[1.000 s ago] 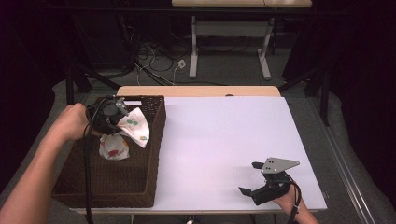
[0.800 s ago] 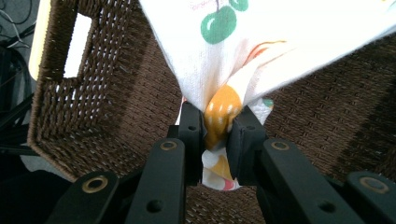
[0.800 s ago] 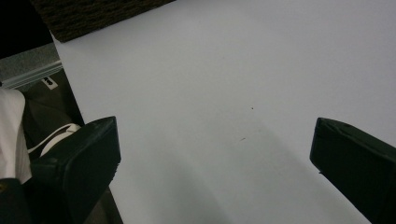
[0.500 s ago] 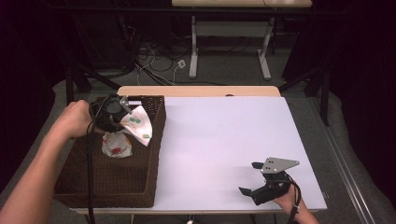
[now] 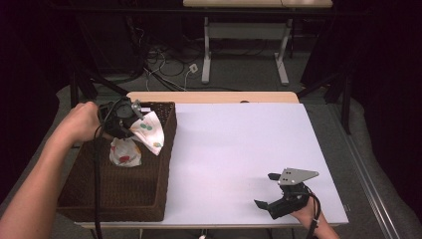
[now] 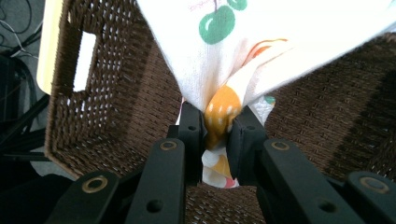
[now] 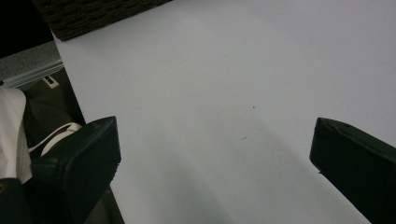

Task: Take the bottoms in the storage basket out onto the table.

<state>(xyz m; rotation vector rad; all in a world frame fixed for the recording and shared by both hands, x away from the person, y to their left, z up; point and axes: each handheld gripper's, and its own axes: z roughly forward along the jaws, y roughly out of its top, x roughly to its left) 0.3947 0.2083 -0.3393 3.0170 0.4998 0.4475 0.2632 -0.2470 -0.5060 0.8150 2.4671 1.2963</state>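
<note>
Nearest the person, the right gripper (image 5: 271, 196) rests low on the smooth white table (image 5: 239, 149) near its front right edge, its blocky black jaws spread wide with nothing between them, a grey three-cornered plate on top. To the left stands a rectangular basket (image 5: 119, 194) of dark brown wicker, coarse-woven, with a handle slot cut in its wall. The cloth (image 6: 243, 56) is thin, soft white fabric printed with green, orange and red fruit shapes; it hangs bunched over the far part of the basket, partly draped on the rim. The left gripper (image 6: 217, 123), held above the basket by an outstretched forearm, has its jaws pinched tight on a fold of it.
</note>
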